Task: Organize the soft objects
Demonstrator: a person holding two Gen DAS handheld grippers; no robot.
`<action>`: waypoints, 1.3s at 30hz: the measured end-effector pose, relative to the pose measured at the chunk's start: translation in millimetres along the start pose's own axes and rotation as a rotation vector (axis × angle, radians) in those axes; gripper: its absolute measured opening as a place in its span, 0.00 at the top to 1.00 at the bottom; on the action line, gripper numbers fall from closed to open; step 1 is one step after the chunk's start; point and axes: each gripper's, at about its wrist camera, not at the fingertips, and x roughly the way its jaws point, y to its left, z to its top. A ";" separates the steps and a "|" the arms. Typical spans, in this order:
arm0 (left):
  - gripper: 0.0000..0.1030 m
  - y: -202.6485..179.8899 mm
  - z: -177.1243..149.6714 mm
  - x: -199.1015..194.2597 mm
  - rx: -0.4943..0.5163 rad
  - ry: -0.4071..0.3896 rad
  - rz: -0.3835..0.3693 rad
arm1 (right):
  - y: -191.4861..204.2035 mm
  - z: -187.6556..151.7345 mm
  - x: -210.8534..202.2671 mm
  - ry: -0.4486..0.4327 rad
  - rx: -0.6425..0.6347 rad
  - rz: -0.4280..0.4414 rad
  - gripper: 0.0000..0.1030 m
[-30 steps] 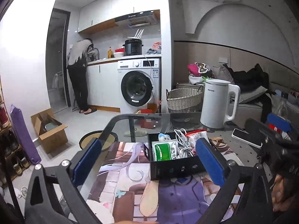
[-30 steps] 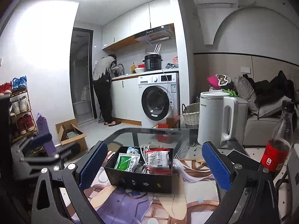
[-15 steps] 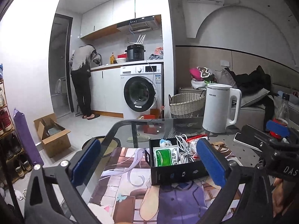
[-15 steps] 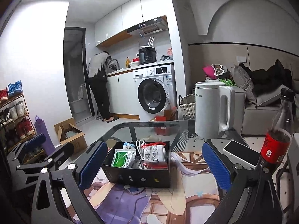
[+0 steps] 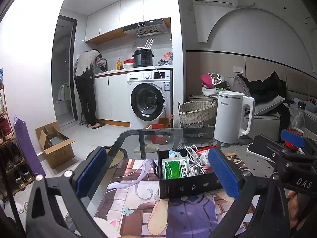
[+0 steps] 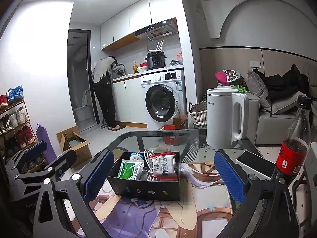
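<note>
1. The left gripper (image 5: 157,170) hovers above the near edge of the glass-topped desk (image 5: 150,136) with its blue-padded jaws spread wide and nothing between them.
2. The right gripper (image 6: 164,175) is likewise wide open and empty; through its gap the open black cardboard box (image 6: 146,189) sits on the printed anime desk mat (image 6: 178,214).
3. The soft things lie inside that box: a flat green-and-white foil sachet (image 6: 129,169) at the left, a red-and-white plastic packet (image 6: 163,165) at the right, a small white-and-blue plush toy (image 6: 136,155) at the back, and a tangle of white cable (image 6: 147,158) between them.
4. The sachets look light, thin and slippery; they would probably crumple under pressure, so a pinch on an upper edge seems best.
5. The plush toy should squash and spring back; its head is the part to grip.
6. The cable is limp and may drag neighbours out with it.
7. A white electric kettle (image 6: 225,119), a white smartphone (image 6: 254,164) and a cola bottle (image 6: 293,150) stand well apart from the box, at the right.
</note>
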 end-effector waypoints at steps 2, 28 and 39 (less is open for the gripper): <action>0.00 0.8 0.7 -0.4 -0.004 -0.001 0.004 | 0.0 0.0 0.1 0.001 -0.001 0.002 0.00; 0.00 3.1 3.4 -1.2 -0.018 0.002 -0.001 | -2.2 -0.1 2.2 0.005 -0.002 0.001 0.00; 0.00 2.7 3.5 -1.9 -0.019 0.001 0.006 | 2.3 -1.0 4.5 0.014 -0.006 0.006 0.00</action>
